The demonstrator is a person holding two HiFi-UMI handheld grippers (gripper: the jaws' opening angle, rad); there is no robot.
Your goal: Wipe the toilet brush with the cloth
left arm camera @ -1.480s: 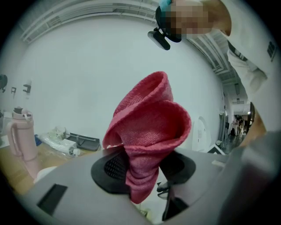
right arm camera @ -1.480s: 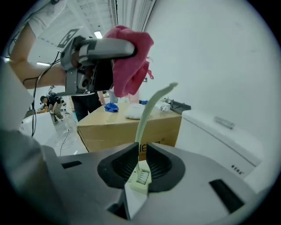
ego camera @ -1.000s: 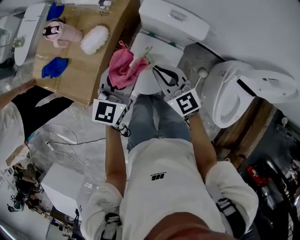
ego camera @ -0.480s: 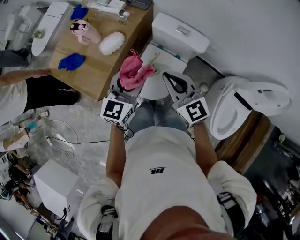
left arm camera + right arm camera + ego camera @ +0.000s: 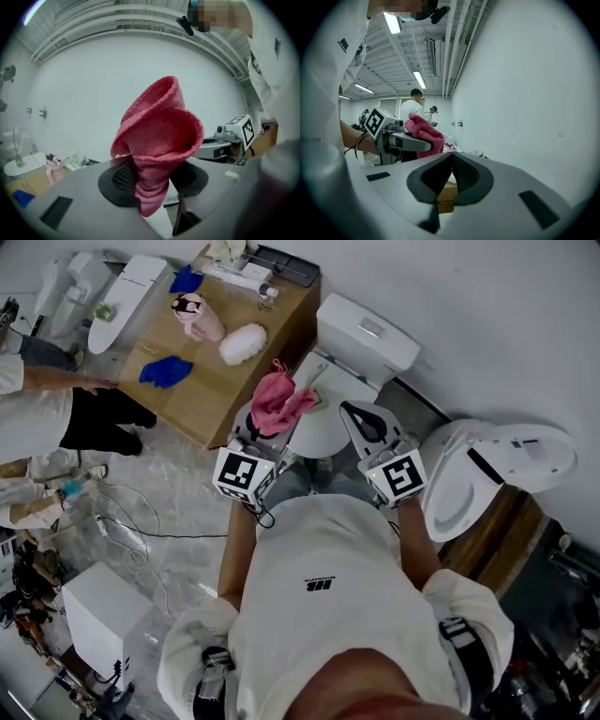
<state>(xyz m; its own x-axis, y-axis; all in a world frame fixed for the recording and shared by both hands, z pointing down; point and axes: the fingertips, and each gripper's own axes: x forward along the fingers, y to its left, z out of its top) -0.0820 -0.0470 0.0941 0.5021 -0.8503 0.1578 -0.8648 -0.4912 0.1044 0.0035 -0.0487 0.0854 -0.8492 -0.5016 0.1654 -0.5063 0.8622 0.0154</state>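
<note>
A pink cloth (image 5: pixel 281 399) stands bunched up out of my left gripper (image 5: pixel 265 427), whose jaws are shut on its lower end. In the left gripper view the cloth (image 5: pixel 157 136) rises in folds between the dark pads, with the left gripper (image 5: pixel 152 176) closed around it. My right gripper (image 5: pixel 361 418) is held up beside it, about a hand's width to the right, shut with nothing between its pads (image 5: pixel 461 173). From the right gripper view the cloth (image 5: pixel 424 131) shows at the left. No toilet brush is plainly in view; a thin pale stick (image 5: pixel 314 381) lies behind the cloth.
A white toilet (image 5: pixel 366 329) stands under both grippers, and a second one (image 5: pixel 487 465) at the right. A wooden table (image 5: pixel 220 395) at the left bears a pink cup (image 5: pixel 197 315), a white fluffy thing (image 5: pixel 244 343) and blue cloths (image 5: pixel 167 371). A person (image 5: pixel 47 418) stands left.
The head view has swung, so the table and toilet now sit further right and lower. Both grippers stay raised side by side, the cloth held as before.
</note>
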